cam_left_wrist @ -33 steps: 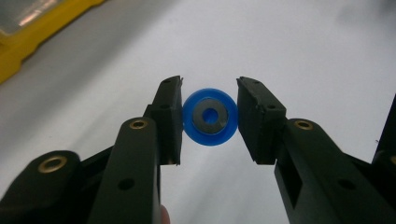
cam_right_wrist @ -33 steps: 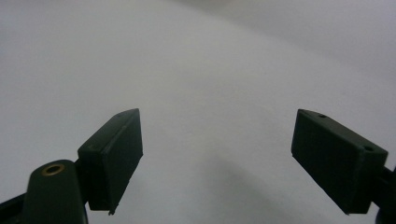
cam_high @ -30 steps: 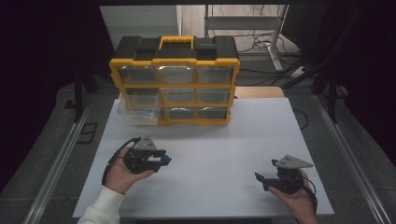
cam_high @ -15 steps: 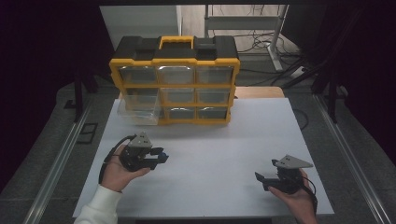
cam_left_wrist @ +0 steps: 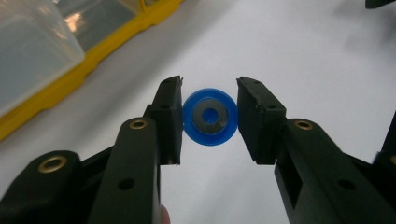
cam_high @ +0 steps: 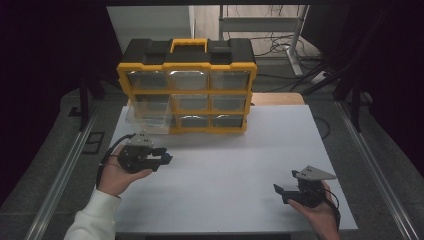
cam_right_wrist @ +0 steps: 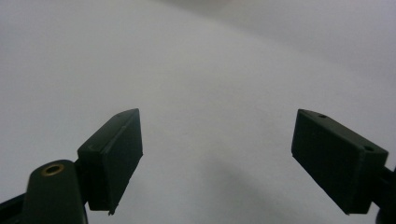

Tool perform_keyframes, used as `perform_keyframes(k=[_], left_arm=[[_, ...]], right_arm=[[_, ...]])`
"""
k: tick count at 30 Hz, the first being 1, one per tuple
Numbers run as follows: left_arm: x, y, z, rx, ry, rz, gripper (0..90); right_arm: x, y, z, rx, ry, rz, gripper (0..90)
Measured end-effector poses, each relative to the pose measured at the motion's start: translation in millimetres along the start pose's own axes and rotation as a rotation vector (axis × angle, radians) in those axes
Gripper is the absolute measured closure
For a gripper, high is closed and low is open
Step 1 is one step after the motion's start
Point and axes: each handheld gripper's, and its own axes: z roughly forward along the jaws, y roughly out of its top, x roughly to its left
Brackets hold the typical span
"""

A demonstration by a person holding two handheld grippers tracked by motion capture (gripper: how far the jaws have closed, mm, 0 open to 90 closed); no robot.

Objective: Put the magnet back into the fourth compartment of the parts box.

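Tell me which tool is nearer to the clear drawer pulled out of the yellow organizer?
Left. The left tool, holding a blue ring, sits just in front of the clear drawer; the right tool rests far across the table, near its front-right corner.

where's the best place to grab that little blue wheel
By its rounded outer rim, from two opposite sides, as the left hand-held gripper has it now. The blue wheel is a small disc with a dark hub and centre hole; its rim meets the flat pads squarely, which the hub would not allow.

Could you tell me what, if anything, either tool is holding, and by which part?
The left tool grips a blue wheel by opposite sides of its rim. The right tool is open and holds nothing.
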Motion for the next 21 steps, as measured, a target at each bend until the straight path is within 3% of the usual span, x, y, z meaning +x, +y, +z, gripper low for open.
perform_keyframes(k=[21], left_arm=[[24.8,16.2,-15.8,-0.029,0.010,-0.024,62.2]], right_arm=[[-0.4,-0.2,0.5,0.002,0.000,0.002,16.9]])
